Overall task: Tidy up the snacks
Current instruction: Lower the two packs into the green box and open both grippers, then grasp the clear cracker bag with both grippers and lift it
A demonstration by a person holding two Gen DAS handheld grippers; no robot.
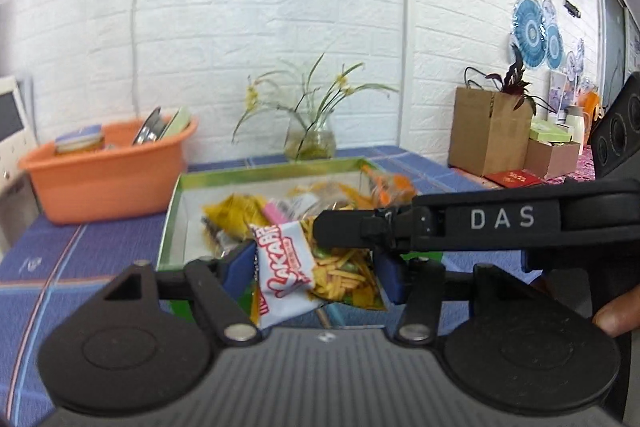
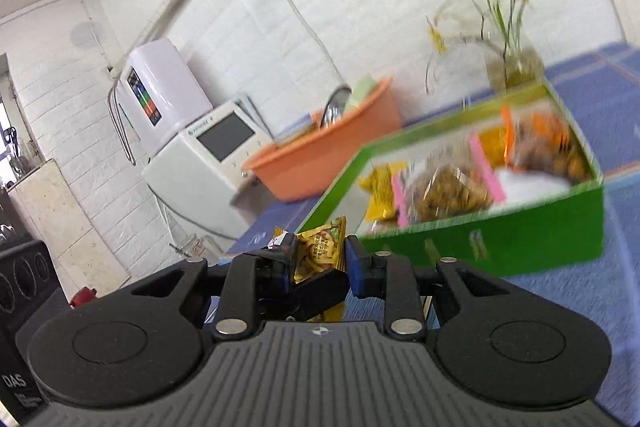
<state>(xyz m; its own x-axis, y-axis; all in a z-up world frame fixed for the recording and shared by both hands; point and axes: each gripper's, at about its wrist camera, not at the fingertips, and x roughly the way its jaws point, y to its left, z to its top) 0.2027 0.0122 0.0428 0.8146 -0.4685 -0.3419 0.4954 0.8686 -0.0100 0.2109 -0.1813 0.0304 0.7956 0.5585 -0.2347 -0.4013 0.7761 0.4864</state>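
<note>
Much of the right wrist view is smeared by motion blur: the green snack box [image 2: 472, 239] at centre right and the packets inside it are soft, and no print on them can be read. In the left wrist view the far half of the same box [image 1: 176, 211] is blurred too, and its near wall is hidden behind the claws. The lower part of each frame is filled by the gripper body, so the bench [image 1: 60, 267] under the blue checked cloth is seen only in strips.

The left claw [image 1: 316, 267] is seen clamped on a chips packet [image 1: 320, 263] with a white and red label and yellow sticks showing through; the blue pads are pressed against its two sides. The packet is held at the lower centre of the frame, just in front of the box. The right claw [image 1: 344, 227] reaches in from the right edge of the frame and touches the top of that same packet.

In the right wrist view the right claw [image 2: 318, 261] is closed narrowly on a yellow packet [image 2: 320, 251], left of the box's near corner. Whether this is the same packet cannot be told.

An orange basin [image 1: 108, 171] holding dishes stands behind the box at left, a glass vase [image 1: 310, 139] with plants behind it at centre.
</note>
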